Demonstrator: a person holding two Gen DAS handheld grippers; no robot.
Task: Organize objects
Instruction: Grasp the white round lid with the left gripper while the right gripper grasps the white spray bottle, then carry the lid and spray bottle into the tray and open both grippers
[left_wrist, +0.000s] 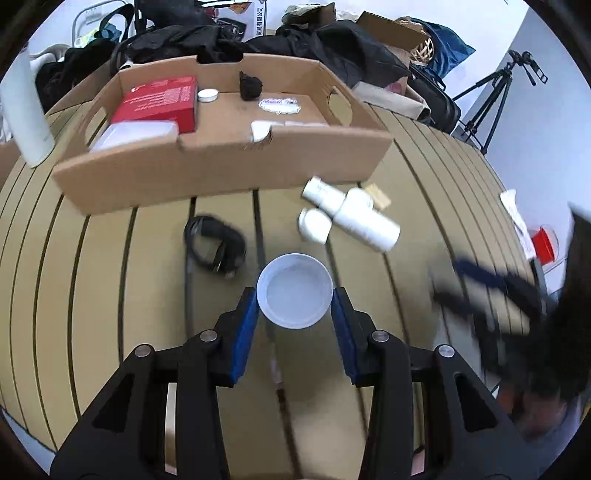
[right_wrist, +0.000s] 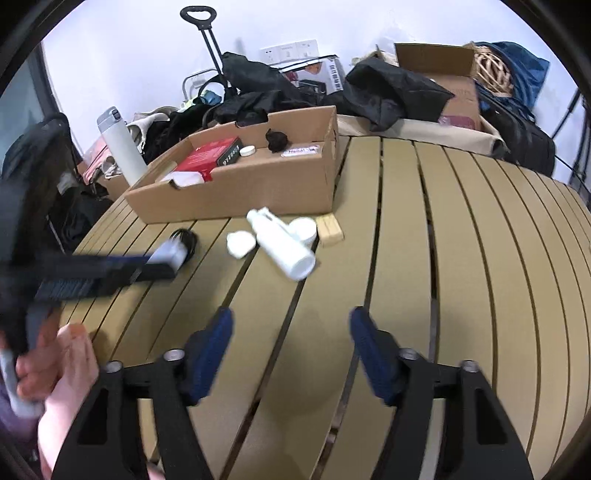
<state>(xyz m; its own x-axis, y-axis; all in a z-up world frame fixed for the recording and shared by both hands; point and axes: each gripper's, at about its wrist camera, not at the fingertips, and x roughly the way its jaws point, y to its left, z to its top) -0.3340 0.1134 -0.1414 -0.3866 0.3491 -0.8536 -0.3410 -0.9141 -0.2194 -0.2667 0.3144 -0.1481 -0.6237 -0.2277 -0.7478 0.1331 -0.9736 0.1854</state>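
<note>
round white shallow plastic lid pinched across its rim by the left gripper, blue pads pressing both sides, seemingly lifted clear of the tan slatted table for carrying to the open brown cardboard tray ahead. already sorted in there: a red rectangular box and a small white cap. white plastic bottles and a coiled black cable left loose just before the tray. right gripper held half open, empty, over bare slats, likely waiting its turn.
</note>
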